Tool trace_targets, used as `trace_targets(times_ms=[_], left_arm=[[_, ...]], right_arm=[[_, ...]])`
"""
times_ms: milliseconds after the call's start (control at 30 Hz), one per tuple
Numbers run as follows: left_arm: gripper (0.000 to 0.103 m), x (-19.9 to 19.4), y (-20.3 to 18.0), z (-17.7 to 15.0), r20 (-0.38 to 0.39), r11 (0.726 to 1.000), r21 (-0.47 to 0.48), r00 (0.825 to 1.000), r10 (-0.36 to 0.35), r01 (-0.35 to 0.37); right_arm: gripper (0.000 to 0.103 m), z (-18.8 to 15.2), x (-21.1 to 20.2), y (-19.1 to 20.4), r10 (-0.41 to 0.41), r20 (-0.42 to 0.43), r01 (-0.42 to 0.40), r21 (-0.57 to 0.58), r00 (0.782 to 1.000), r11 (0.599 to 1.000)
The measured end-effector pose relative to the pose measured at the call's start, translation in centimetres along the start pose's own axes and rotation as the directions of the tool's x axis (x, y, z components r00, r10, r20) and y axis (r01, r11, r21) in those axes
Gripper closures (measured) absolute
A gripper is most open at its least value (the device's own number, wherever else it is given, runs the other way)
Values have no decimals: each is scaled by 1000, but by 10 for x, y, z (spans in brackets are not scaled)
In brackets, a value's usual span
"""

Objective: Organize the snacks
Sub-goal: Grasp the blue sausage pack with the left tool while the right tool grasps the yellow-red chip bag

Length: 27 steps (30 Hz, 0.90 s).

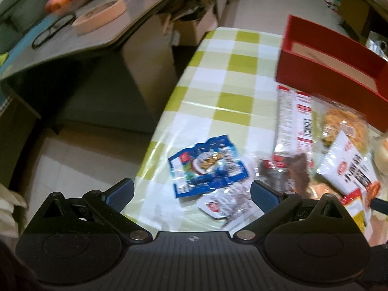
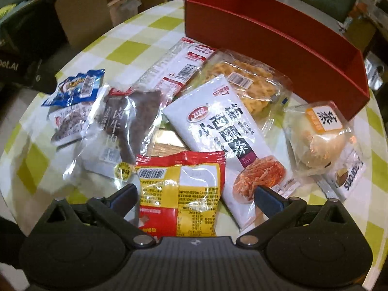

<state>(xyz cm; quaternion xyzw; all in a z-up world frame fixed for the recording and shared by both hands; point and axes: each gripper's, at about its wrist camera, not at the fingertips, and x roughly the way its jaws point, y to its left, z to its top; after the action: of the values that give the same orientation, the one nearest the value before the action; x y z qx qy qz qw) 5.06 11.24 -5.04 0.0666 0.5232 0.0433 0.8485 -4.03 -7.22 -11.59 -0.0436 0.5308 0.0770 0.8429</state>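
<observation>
Between the spread fingers of the right hand-held gripper: yellow-red packet, ungrasped; clamp squarely, then lift to red box.

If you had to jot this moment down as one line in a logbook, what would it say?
task: organize snacks | left gripper: open, above blue packet | right gripper: open, over red-yellow packet | red box: looks empty | snacks: loose on table

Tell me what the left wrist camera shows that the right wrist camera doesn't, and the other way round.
Only the left wrist view shows the grey desk with eyeglasses and a tape roll. Only the right wrist view shows the wrapped bun and the red-and-yellow packet between the open right gripper. Both show the red box, blue packet, white noodle-strip packet and checked tablecloth.
</observation>
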Motion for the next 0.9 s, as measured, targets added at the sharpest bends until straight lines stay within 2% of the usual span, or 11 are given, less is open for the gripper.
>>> trace_targets(times_ms=[100, 233, 267, 300, 400, 467, 500, 600, 667, 767, 900], left_arm=[[0, 11, 14, 7, -42, 998, -59, 999, -27, 24], [0, 22, 24, 17, -74, 992, -107, 995, -71, 63], [0, 25, 24, 19, -74, 992, -113, 995, -70, 61], [0, 28, 22, 21, -74, 993, -97, 995, -70, 63], [0, 36, 7, 27, -84, 997, 20, 994, -70, 72], [0, 41, 0, 30, -87, 992, 96, 993, -76, 84], [0, 44, -4, 33, -84, 986, 142, 994, -70, 82], [0, 54, -12, 40, -55, 949, 311, 997, -46, 61], [0, 62, -12, 42, -58, 918, 389, 997, -57, 75], [0, 77, -9, 41, -99, 879, 460, 991, -92, 127], [0, 81, -3, 37, -120, 878, 440, 981, -150, 188]], right_arm=[[0, 2, 6, -2, -17, -49, 17, -3, 999, 1000], [0, 0, 3, 1, -26, -56, 22, -76, 998, 997], [1, -1, 2, 3, -33, -51, 28, -95, 998, 995], [7, -2, -1, 4, -32, -46, 27, -108, 998, 994], [24, -3, -11, -1, -6, -42, 1, -109, 999, 994], [32, -3, -16, -7, 19, -36, -22, -90, 999, 996], [33, -4, -18, -11, 25, -35, -28, -84, 999, 996], [35, -5, -22, -18, 52, -39, -55, -62, 998, 997], [36, -6, -24, -21, 73, -50, -76, -46, 996, 996], [37, -5, -27, -25, 127, -62, -127, 1, 990, 992], [37, -5, -28, -25, 145, -71, -145, 10, 987, 989]])
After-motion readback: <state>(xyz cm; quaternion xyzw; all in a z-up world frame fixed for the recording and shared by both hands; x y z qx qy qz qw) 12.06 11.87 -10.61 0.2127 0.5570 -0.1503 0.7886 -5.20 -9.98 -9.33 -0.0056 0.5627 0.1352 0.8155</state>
